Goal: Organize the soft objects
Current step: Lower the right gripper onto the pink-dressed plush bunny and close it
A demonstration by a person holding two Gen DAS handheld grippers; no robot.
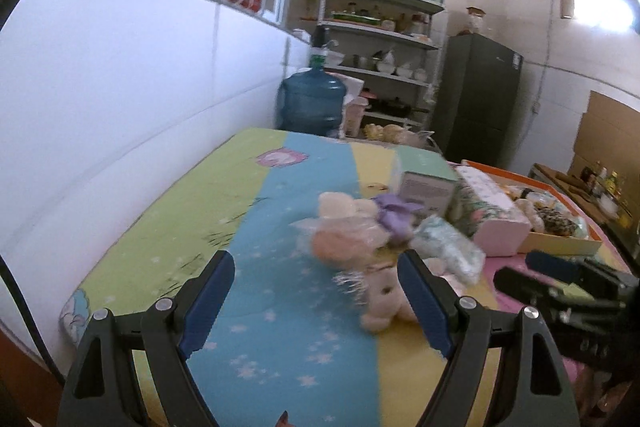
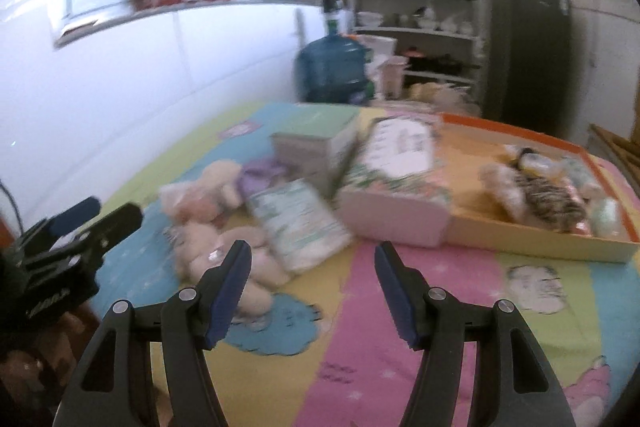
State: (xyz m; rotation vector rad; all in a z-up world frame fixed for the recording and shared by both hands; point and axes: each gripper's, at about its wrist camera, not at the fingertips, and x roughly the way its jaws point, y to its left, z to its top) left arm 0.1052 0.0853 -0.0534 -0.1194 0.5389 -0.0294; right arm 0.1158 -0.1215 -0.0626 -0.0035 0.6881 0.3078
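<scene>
Jaws of the left gripper (image 1: 316, 291) and right gripper (image 2: 312, 285) stood wide open, holding nothing. Plush toys (image 2: 208, 223) and a soft pack (image 2: 300, 223) lay on the surface (image 2: 400, 307) beside the tray (image 2: 520, 243). Good practice: centre one toy between the jaws, then close gently.

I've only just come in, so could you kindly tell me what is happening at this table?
A person is holding a gripper in each hand over a table covered by a striped mat, tidying soft things. Both the left gripper and the right gripper have open jaws and hold nothing. The plush toys and a soft packet lie loose on the mat beside a pink box. A few soft items already sit in the orange tray.
</scene>
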